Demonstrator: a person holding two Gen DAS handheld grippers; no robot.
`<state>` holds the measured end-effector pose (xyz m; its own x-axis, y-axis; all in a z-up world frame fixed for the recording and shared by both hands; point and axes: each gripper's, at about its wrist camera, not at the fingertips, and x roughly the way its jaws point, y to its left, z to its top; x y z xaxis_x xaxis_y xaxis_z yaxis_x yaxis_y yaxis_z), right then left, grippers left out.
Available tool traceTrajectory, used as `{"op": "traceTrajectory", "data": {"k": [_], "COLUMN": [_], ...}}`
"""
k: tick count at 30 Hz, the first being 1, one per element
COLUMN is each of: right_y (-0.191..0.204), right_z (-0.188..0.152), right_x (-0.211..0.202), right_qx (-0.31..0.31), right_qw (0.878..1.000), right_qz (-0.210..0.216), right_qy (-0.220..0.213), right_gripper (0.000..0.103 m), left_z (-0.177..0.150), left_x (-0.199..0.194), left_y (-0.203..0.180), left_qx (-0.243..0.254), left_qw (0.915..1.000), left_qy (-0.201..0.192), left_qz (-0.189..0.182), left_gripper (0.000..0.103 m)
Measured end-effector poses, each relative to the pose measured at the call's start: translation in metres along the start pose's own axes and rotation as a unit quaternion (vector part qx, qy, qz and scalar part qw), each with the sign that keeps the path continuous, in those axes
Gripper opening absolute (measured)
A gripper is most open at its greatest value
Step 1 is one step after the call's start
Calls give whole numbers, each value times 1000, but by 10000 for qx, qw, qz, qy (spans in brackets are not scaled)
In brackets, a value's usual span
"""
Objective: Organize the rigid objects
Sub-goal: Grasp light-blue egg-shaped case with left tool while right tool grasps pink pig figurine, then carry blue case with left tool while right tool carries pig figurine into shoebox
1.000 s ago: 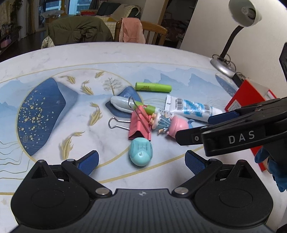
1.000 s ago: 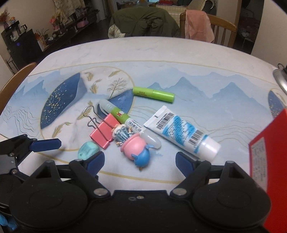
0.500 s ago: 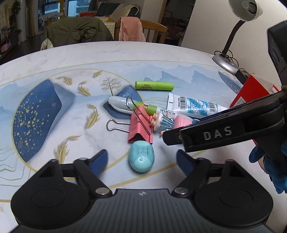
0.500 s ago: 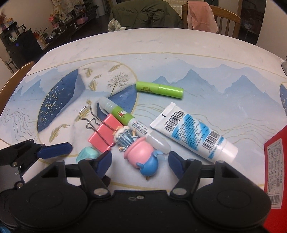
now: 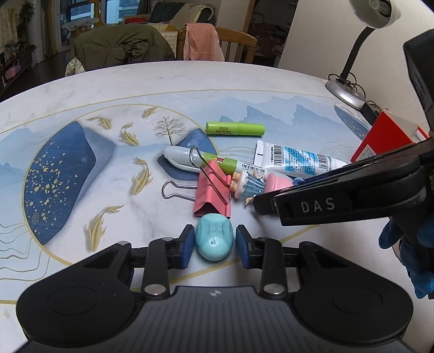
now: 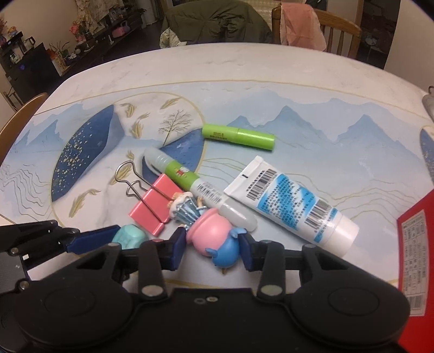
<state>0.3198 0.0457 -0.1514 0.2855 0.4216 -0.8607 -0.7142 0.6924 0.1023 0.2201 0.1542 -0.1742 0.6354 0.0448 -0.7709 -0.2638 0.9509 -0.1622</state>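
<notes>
A rounded table (image 5: 190, 81), its top printed with pale blue mountains, gold fish and a bare tree, carries a small cluster — a green tube (image 5: 234, 128), a white-and-blue tube (image 5: 295, 158), a green-labelled pen (image 5: 200, 161), a pink binder clip (image 5: 213, 194), a pink-and-blue figurine (image 6: 217, 239) and a teal oval piece (image 5: 214, 240). At the far right edge stand a red box (image 5: 385, 138) and a desk lamp (image 5: 344, 89).

"What sort of place was I working in?"

"A home. I saw a wooden chair (image 5: 238, 40) draped with pink cloth (image 5: 202, 40), a sofa (image 5: 173, 10) behind, and a shelf of houseplants (image 6: 65, 46)."
</notes>
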Motion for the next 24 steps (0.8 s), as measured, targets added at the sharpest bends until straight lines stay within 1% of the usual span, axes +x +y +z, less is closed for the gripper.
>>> {"op": "traceTrajectory", "data": {"k": [1,5,8,10,12,21,24], "right_y": [0,-3,-3,-4,-5,-17,-23], "right_z": [-1,-5,-10,-15,-19,-34,-39], "right_x": [-2,-12,-21,-28,-37,-87,-103], "right_qx": [6,90,131,180,204,487,598], "right_qw": [10000,9999,9997,9995,9992,9959,9944], "right_qz": [-11,61,62,108,50,203,259], "right_qy": [-25,-132,-185,-236,-337,-736,-835], "right_gripper": [40,40,39,39,39,39,39], "left_z": [0,-2,-4,-5,-6,-1,3], "left_x": [0,-5,-11,-14,-19,-55,-68], "left_y": [0,-2,-3,-4,-6,-21,-30], "left_qx": [-5,-22,-134,-160,-186,-175,-173], "left_qw": [10000,10000,9998,9998,9998,9995,9991], "left_qy": [8,4,2,-4,5,-184,-265], "left_qz": [9,-29,-127,-119,-107,-201,-294], "left_gripper": [30,30,30,30,30,30,30]}}
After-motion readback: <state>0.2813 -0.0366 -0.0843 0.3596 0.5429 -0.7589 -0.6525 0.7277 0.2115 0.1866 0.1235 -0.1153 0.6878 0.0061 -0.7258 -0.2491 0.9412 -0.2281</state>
